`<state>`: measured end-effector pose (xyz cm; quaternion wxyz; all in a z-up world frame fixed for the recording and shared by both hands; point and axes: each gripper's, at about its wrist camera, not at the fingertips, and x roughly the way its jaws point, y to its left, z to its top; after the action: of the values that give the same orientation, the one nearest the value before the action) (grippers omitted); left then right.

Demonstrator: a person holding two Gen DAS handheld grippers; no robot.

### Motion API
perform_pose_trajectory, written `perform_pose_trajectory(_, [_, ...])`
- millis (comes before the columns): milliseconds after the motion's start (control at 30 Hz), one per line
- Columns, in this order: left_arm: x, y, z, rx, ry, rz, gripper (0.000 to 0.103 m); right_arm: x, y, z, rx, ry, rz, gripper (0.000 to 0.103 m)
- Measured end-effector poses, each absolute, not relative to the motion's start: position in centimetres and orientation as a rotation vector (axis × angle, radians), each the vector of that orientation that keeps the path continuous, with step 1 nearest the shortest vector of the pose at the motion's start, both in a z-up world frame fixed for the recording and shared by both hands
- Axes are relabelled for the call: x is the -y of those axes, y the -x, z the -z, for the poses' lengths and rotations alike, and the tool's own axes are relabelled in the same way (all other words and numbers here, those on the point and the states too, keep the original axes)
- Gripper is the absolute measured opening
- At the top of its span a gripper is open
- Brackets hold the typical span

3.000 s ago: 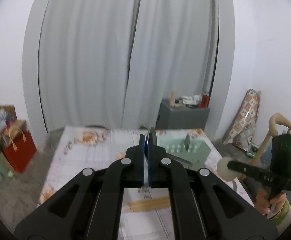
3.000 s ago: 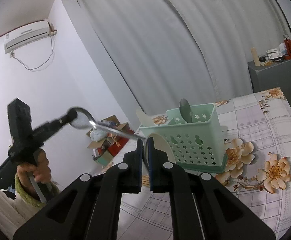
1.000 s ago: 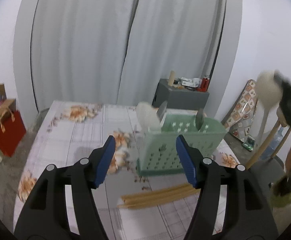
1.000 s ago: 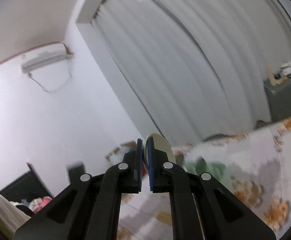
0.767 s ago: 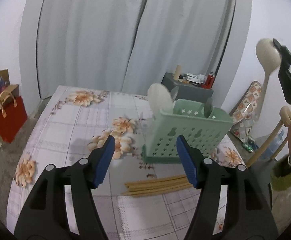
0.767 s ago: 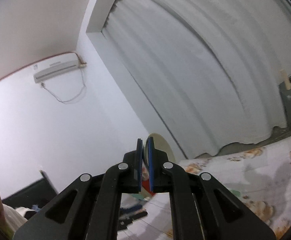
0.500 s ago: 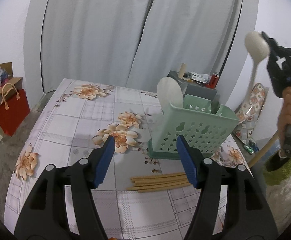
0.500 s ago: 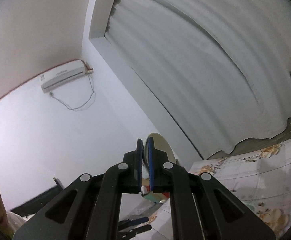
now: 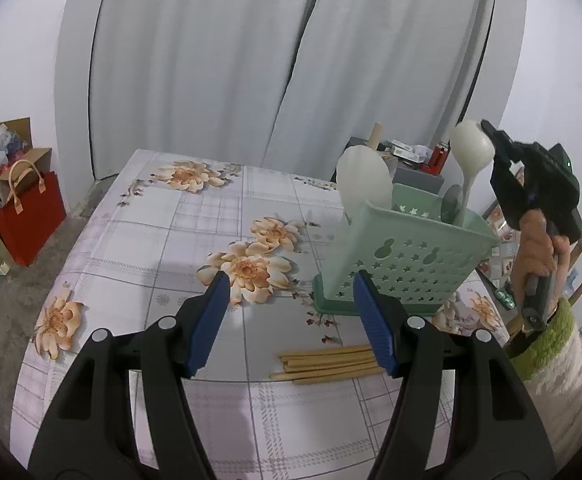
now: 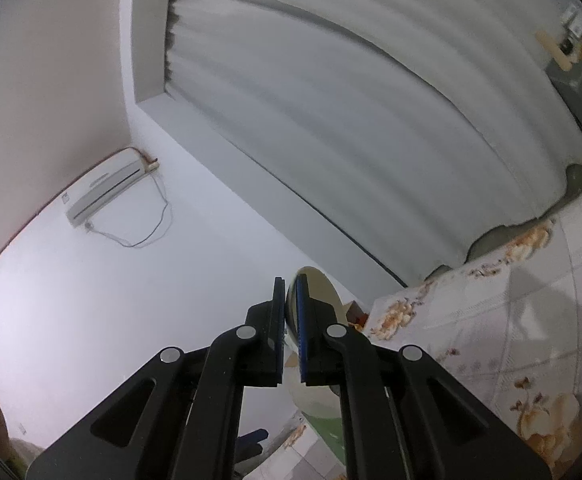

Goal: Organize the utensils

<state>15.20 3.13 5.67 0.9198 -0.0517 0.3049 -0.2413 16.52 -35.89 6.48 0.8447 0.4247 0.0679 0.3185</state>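
Observed right gripper [image 10: 289,320] clamped on white spoon [image 9: 471,152] at frame right, bowl up over green basket [image 9: 403,256], apparently for handle-first insertion; left gripper [image 9: 287,320] spread wide, empty, above chopsticks [image 9: 327,364] at lower centre.

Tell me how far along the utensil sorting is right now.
Partly done. A white ladle and a metal spoon already stand in the green basket. The right gripper is shut on a white spoon whose handle reaches down into the basket, not yet released. The left gripper is open and empty. The chopsticks on the table are left.
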Motion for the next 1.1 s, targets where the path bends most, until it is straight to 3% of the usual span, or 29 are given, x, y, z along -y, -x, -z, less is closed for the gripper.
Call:
perform_pose_trajectory(233, [-2.3, -15.2, -5.4, -0.629, 0.093, 0.536, 0.060, 36.5, -14.9, -5.0, -0.238, -0.871, -0.601, 0.009])
perform_pose_trajectory(333, [-1.7, -15.2, -5.5, -0.629, 0.085, 0.569, 0.066, 36.7, -13.3, -4.9, -0.278, -0.840, -0.546, 0.009])
perform_pose_trajectory(467, [-0.5, -15.4, -5.7, -0.624, 0.070, 0.634, 0.070, 37.3, -11.3, -4.4, -0.315, -0.823, -0.460, 0.034])
perform_pose_trajectory(567, [0.7, -15.8, -5.8, -0.621, 0.054, 0.691, 0.074, 37.1, -10.5, -3.9, -0.350, -0.826, -0.430, 0.040])
perform_pose_trajectory(767, [3.6, -17.9, -5.0, -0.612, -0.027, 0.774, 0.082, 35.9, -10.7, -3.2, -0.445, -0.804, -0.384, 0.043])
perform_pose_trajectory(1100, [7.0, -22.1, -2.6, -0.687, -0.034, 0.849, 0.083, 35.3, -12.5, -1.4, -0.512, -0.827, -0.340, 0.046])
